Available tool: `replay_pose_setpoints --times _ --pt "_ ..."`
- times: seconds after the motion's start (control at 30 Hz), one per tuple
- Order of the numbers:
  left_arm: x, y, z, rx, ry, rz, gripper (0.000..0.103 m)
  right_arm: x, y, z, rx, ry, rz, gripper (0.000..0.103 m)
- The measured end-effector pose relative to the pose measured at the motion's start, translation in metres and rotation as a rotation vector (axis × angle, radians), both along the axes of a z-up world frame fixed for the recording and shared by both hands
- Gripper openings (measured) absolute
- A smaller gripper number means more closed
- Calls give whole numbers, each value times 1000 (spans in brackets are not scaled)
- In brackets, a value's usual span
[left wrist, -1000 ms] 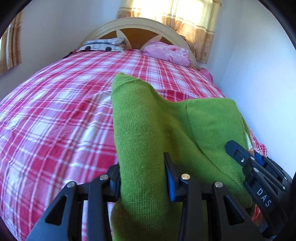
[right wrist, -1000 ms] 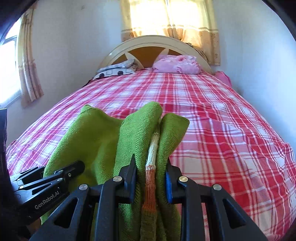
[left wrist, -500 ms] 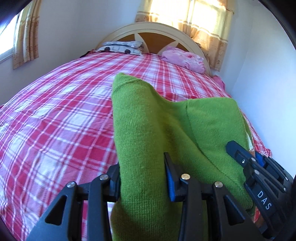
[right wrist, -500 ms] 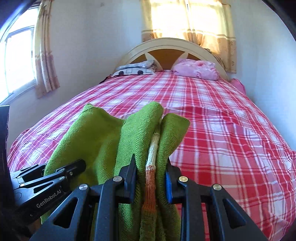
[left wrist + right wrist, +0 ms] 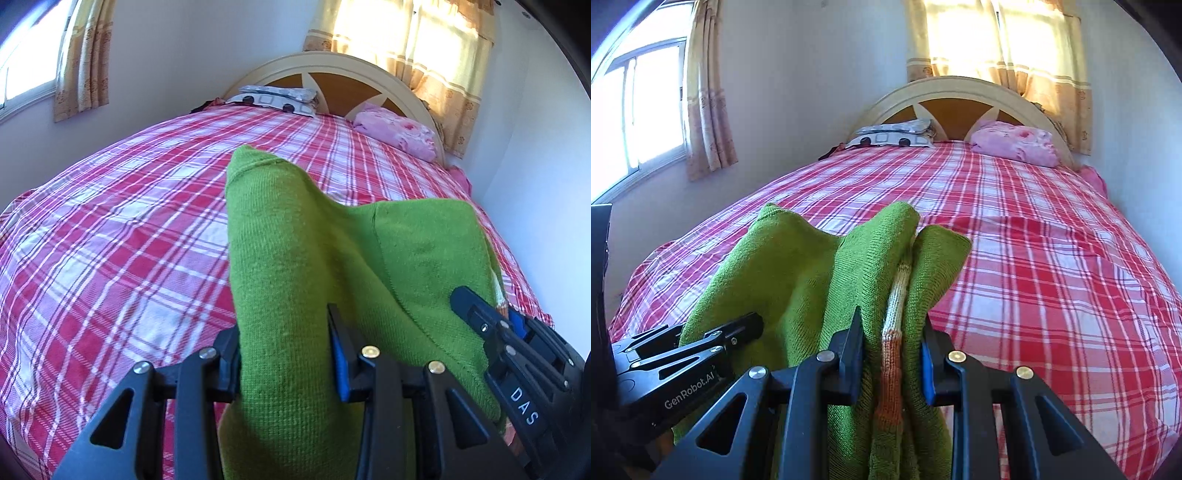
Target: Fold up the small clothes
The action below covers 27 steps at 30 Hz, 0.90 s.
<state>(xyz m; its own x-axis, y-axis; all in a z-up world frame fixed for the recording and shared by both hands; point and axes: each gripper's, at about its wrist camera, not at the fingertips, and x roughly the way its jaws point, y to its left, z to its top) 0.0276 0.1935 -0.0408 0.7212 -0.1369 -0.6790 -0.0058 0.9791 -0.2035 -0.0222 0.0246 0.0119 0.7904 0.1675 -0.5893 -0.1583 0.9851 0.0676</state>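
Observation:
A green knitted garment [image 5: 295, 266] hangs between both grippers above the bed. My left gripper [image 5: 284, 354] is shut on a thick fold of it, the cloth filling the gap between the pads. My right gripper [image 5: 892, 354] is shut on several bunched layers of the same green garment [image 5: 798, 273], with an orange-and-white striped band [image 5: 892, 369] showing between the folds. In the left wrist view the right gripper [image 5: 517, 347] reaches in from the lower right. In the right wrist view the left gripper [image 5: 687, 354] shows at the lower left. The garment's lower part is hidden.
Below lies a bed with a red-and-white plaid sheet [image 5: 1052, 266]. At its head are a cream headboard [image 5: 964, 92], a grey patterned pillow [image 5: 894, 134] and a pink pillow [image 5: 1015, 142]. Walls close in on the right; curtained windows [image 5: 639, 110] stand left and behind.
Both grippers have swung sideways together with the garment held the same way; the left window and more of the left wall have come into view. Neither grip has changed.

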Motion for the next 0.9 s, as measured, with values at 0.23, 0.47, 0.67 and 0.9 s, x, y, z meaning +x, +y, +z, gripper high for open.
replay_pose_setpoints --times 0.23,0.47,0.67,0.9 --pt "-2 21 -2 -6 0 28 39 2 21 -2 7 3 21 25" --pt "2 33 -4 -8 0 42 39 6 32 -3 11 12 27 25" --pt "9 42 -2 5 -4 47 39 13 41 -4 8 11 36 25" --pt "22 40 -3 30 -6 38 39 22 43 -10 15 21 29 25"
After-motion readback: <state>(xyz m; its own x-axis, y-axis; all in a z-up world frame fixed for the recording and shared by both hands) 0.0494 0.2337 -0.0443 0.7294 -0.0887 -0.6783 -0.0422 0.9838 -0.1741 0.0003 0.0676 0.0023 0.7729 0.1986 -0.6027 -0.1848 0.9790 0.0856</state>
